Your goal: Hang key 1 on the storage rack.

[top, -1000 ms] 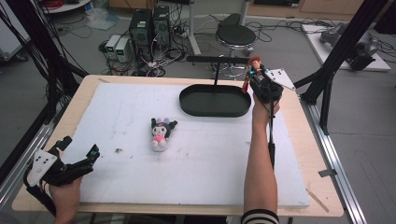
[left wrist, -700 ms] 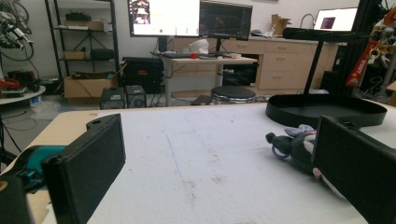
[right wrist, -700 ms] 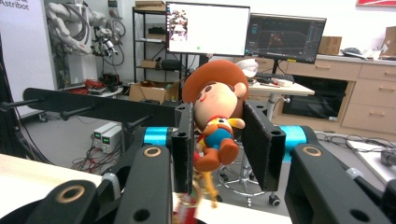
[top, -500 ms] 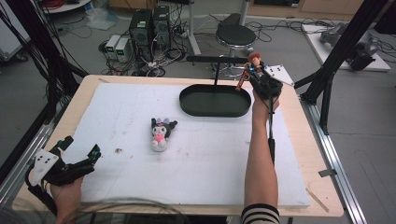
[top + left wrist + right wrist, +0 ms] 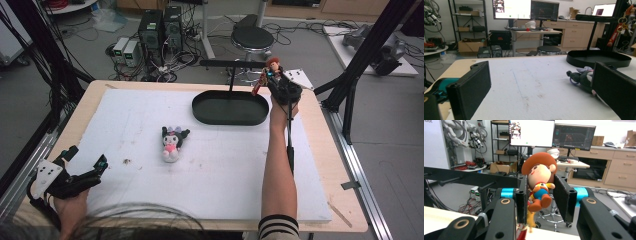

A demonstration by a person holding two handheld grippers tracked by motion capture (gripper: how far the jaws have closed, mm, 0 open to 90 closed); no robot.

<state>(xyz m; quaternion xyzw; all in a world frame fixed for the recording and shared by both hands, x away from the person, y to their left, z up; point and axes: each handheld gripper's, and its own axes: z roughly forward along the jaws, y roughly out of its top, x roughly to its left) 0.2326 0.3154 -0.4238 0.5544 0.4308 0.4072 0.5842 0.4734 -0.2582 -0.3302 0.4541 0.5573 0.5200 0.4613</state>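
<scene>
Left gripper (image 5: pixel 85 172): black body, angular links, a teal accent near the jaw tips at the 3 o'clock end. White three-cornered plate with small dark holes on top at the 9 o'clock end. In its own view, two broad flat black jaw plates, a round hole in the top corner of the left one, and a teal block behind it.

Right gripper (image 5: pixel 540 192): black, with rectangular jaw plates carrying screw holes. Cyan cylinders behind each jaw. Black link arms with brass-ringed pivots at 6 o'clock. A black cable runs along the forearm.

Sleeve (image 5: pixel 279 226): black-and-white stripes, pushed up near the elbow.
</scene>
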